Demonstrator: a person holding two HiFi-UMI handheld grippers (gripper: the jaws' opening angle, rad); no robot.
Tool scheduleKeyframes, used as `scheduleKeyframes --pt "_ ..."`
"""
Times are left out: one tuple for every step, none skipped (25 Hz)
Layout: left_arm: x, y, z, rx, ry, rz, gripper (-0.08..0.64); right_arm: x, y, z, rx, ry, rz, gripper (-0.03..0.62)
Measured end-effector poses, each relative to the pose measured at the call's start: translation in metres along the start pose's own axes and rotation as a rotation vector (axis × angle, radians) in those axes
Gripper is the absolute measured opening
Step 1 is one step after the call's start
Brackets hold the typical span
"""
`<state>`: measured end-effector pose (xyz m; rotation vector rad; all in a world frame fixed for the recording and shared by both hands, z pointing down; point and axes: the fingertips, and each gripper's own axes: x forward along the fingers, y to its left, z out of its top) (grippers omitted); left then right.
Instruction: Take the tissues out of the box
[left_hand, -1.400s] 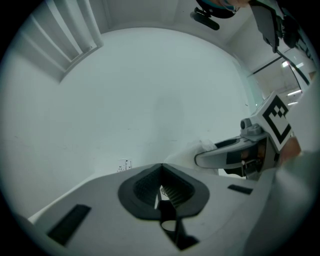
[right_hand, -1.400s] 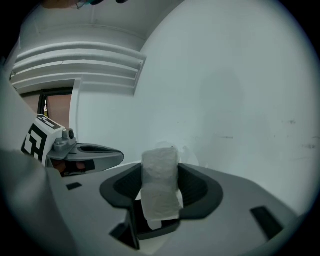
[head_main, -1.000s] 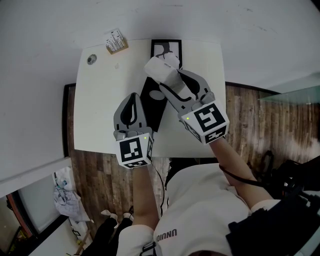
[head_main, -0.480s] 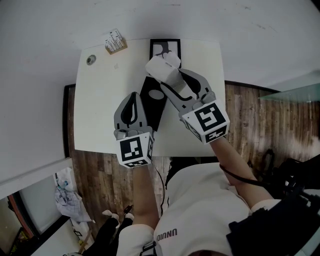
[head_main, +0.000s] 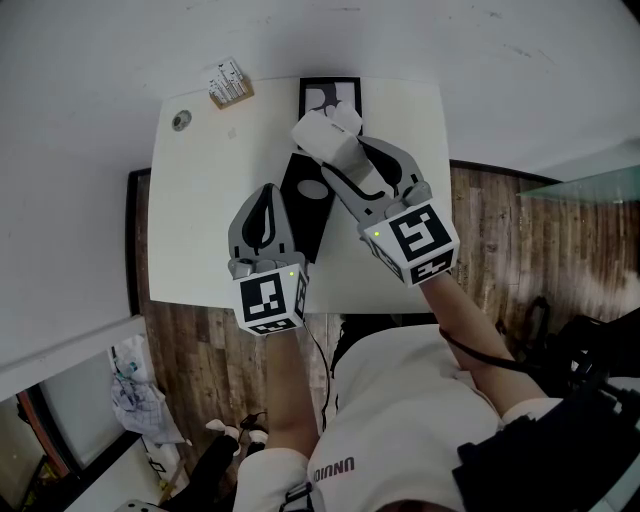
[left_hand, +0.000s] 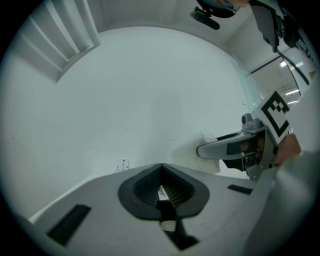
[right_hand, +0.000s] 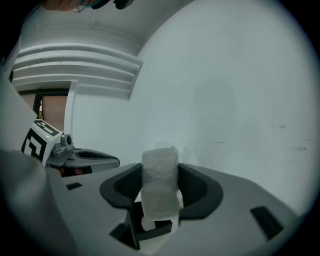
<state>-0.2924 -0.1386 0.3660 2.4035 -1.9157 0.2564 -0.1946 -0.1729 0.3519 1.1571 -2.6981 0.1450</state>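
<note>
The wad of white tissues (head_main: 323, 130) is at the top centre of the head view, apparently already clear of the black box (head_main: 303, 205) just below it. The right gripper (head_main: 335, 152) is clamped on the wad, and its own view shows both pads pressing the sides. The box lies on the white table (head_main: 200, 210). The left gripper (head_main: 262, 205), jaws together and empty, sits at the box's left edge, probably to steady it.

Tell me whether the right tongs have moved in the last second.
No. The right tongs, shut on the tissue, sit just as far from the table's far edge as before.
</note>
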Motion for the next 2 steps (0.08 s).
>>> scheduleKeyframes --pt "-0.0001 0.0005 -0.0003 0.0 0.001 0.001 0.012 0.0004 0.0002 -0.0001 -0.001 0.0 0.0 0.225" --pt "-0.0002 0.0011 -0.0005 0.001 0.001 0.001 0.012 0.0008 0.0004 -0.0001 -0.001 0.0 -0.001 0.225"
